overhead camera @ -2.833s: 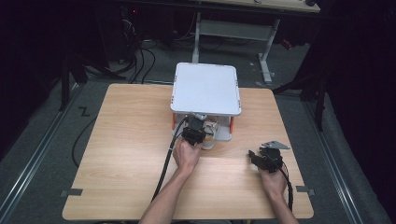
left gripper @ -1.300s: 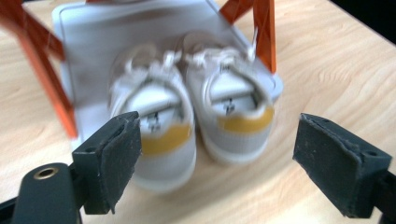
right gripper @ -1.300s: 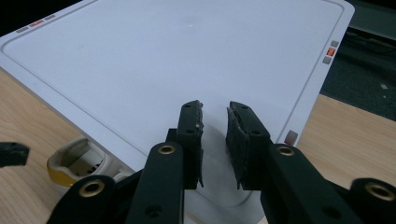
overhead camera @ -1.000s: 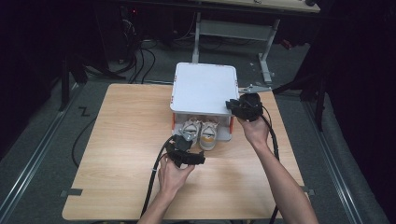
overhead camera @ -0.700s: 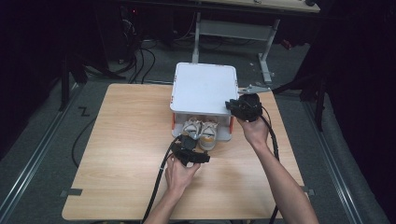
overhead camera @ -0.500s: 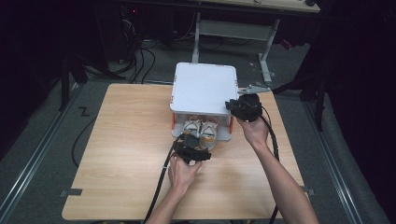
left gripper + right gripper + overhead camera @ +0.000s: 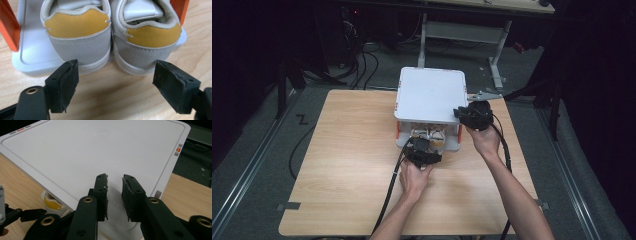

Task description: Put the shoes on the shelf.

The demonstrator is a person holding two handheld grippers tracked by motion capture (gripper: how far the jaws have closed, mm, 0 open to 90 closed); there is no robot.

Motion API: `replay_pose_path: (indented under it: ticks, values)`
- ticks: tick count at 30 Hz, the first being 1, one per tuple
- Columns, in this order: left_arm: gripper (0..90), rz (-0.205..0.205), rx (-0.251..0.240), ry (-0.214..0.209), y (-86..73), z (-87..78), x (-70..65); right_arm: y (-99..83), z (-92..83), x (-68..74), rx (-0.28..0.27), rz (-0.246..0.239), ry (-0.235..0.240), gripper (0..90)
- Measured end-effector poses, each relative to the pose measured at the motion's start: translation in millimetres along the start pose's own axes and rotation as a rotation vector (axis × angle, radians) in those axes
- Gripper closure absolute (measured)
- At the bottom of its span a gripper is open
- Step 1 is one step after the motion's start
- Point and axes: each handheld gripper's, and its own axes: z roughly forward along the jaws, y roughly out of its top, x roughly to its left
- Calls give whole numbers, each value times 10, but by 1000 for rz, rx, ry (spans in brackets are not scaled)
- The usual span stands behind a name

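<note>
Now the left gripper (image 7: 115, 82), fingers released and just narrowing, faces the shoes' (image 7: 110, 42) heels; right gripper (image 7: 114, 195) fingers sit slightly parted over the white rack (image 7: 82, 152).

The pair of pale grey suede-like shoes (image 7: 110, 50) has a napped, matt heel band, mustard-yellow cloth-like heel patches and smooth off-white rubbery soles. They sit on the smooth, matt white plastic rack (image 7: 430, 95) with glossy orange plastic posts, on the light wood-grain table (image 7: 347, 165). The black pads (image 7: 68, 82) look rough, matt and frayed.
</note>
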Motion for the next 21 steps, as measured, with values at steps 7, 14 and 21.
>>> replay_pose_path:
  ticks: [7, 14, 21]
  values:
    - [248, -40, -35, 13, 80, 132, 29, -3, -2, -3, 0, -1, 1, 737]
    - [260, -56, -52, 15, 138, 239, 37, -8, -2, -6, -4, -3, 5, 737]
    - [262, -68, -54, 7, 201, 303, 34, -14, -1, -5, -9, -11, 4, 739]
